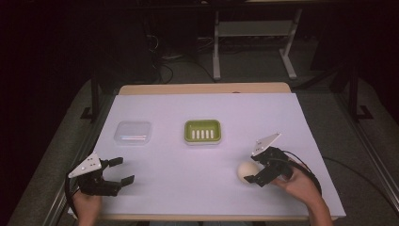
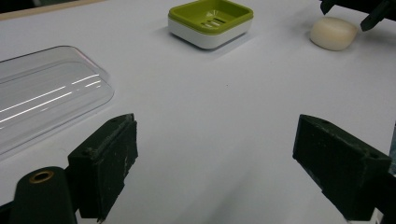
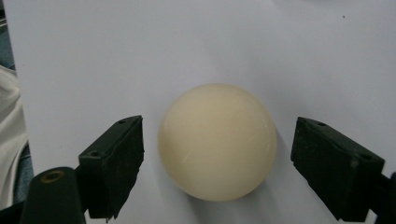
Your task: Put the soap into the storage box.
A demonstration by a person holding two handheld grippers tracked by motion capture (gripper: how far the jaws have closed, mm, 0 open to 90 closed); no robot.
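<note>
A cream bar of soap (image 1: 246, 171) (image 3: 217, 141) (image 2: 333, 33) lies on the white table at the front right. My right gripper (image 1: 251, 168) (image 3: 217, 161) is open, its jaws standing either side of the soap without touching it. A green soap dish (image 1: 202, 131) (image 2: 210, 20) with a white base sits mid-table. A clear plastic lid (image 1: 133, 133) (image 2: 42, 95) lies to its left. At the front left my left gripper (image 1: 121, 170) (image 2: 217, 161) is open over bare table with nothing between its jaws.
The white table surface (image 1: 188, 174) ends at a wooden front edge just below both hands. Beyond the far edge are a dark floor, cables and a white desk frame (image 1: 254, 42). A white sleeve (image 3: 9, 140) shows at the left of the right gripper view.
</note>
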